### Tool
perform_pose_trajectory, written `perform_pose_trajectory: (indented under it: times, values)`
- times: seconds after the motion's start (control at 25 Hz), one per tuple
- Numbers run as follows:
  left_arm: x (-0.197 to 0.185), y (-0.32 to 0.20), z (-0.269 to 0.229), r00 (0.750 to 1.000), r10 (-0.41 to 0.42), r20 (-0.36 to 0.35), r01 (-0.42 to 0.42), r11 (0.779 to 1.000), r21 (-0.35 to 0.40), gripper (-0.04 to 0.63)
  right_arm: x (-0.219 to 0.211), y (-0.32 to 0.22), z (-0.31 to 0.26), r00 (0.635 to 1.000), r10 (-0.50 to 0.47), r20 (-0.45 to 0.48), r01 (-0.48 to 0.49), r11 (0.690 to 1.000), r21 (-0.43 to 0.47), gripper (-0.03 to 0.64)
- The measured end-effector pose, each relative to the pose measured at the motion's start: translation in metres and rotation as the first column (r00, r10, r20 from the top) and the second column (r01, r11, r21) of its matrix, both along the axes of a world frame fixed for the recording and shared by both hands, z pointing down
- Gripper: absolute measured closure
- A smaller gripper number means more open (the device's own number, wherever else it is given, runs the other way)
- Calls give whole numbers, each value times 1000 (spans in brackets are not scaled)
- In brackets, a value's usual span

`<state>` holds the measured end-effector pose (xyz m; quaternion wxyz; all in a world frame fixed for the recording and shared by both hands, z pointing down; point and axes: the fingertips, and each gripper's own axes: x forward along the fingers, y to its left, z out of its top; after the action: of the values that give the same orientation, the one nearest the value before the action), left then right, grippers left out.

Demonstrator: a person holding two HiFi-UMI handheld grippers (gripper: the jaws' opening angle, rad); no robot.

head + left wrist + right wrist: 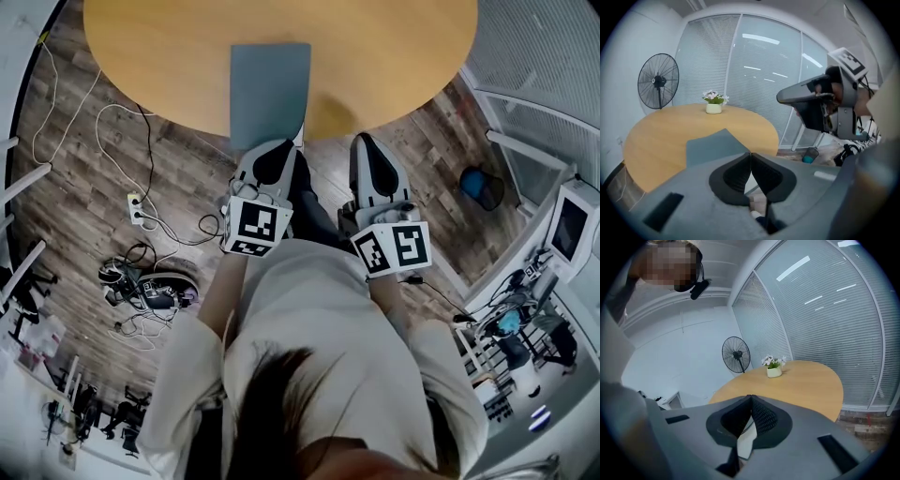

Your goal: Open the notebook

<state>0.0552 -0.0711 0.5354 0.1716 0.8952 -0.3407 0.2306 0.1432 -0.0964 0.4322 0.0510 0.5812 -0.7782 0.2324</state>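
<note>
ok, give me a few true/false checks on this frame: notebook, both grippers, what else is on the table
1. The notebook lies closed on the table. True.
2. The left gripper holds the notebook. False: its jaws are together with nothing between them.
3. The right gripper is wide open. False: it is shut and empty.
4. A pot of flowers stands on the table. True.
5. The fan stands on the table. False: it stands beyond the table, not on it.
</note>
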Motion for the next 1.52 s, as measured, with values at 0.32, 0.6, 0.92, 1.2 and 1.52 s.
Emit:
perform_pose_trajectory:
  times: [0.32,0.6,0.92,1.2,1.52]
  values:
    - [-27,-8,-32,989,-123,-83,125,992,17,571,-5,-7,-14,999,-28,-17,28,999,29,615]
    - [-63,-15,-52,972,-220,-88,224,974,37,571,-16,-14,-25,998,-49,-30,51,997,52,615]
    - [-106,-21,-62,938,-337,-77,342,938,56,571,-30,-20,-40,997,-71,-39,74,994,83,615]
    - [-146,-23,-57,901,-429,-66,432,900,57,571,-41,-25,-46,996,-75,-48,79,992,96,615]
    - [-193,-23,-38,846,-531,-44,532,846,21,572,-51,-27,-48,995,-80,-63,86,992,97,615]
